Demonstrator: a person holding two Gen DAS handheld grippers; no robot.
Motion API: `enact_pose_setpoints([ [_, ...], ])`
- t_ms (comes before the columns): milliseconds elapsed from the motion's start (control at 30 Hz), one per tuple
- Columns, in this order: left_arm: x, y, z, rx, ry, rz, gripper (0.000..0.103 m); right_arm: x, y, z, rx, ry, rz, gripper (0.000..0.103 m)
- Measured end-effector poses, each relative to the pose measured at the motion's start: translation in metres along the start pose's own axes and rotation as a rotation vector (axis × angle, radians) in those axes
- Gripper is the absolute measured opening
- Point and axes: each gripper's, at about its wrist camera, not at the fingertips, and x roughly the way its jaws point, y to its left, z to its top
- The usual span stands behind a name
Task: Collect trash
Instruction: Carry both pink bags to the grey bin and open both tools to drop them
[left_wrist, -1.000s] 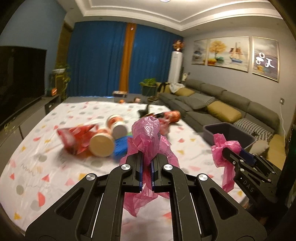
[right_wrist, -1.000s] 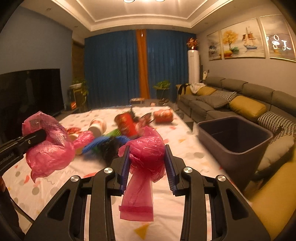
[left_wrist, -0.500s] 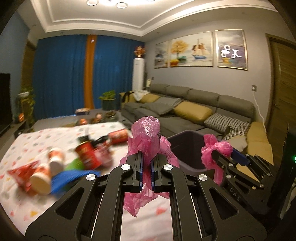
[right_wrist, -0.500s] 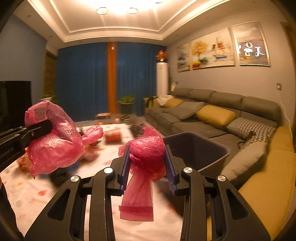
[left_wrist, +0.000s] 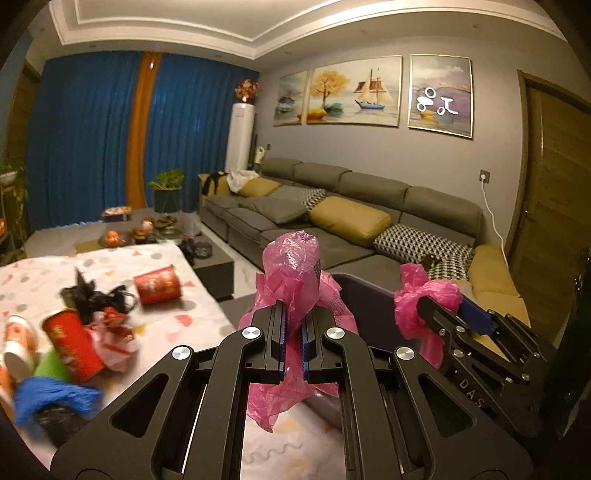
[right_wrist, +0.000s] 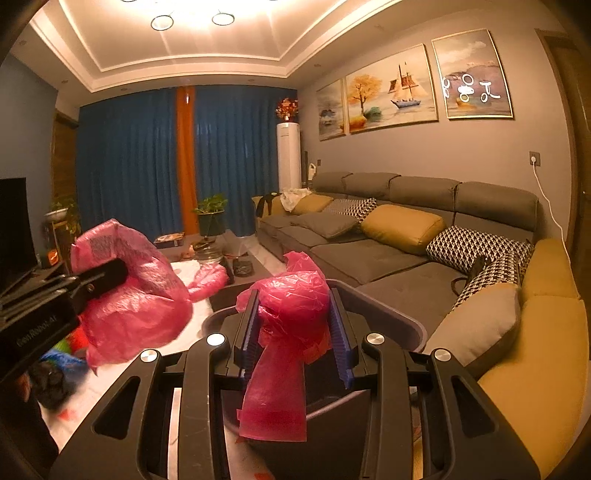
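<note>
Two claws (left (left_wrist: 293, 334), right (right_wrist: 293, 326)) grip one pink bag (right_wrist: 136, 295); one bin (right_wrist: 391, 314).

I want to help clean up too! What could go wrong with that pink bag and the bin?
1. The pink bag is bunched in both grippers, left gripper and right gripper; pulling them apart might tear the thin plastic.
2. The bag's loose tail hangs low and could snag on the gray bin rim.
3. Trash like the red cup lies behind, easy to forget.
</note>
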Motion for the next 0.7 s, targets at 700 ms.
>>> enact_pose_setpoints([
  [700, 0.07, -0.006, -0.017, 0.001, 0.111, -0.077, 0.005, 0.037, -0.005, -0.01, 0.009, 0.038, -0.025, 0.039],
])
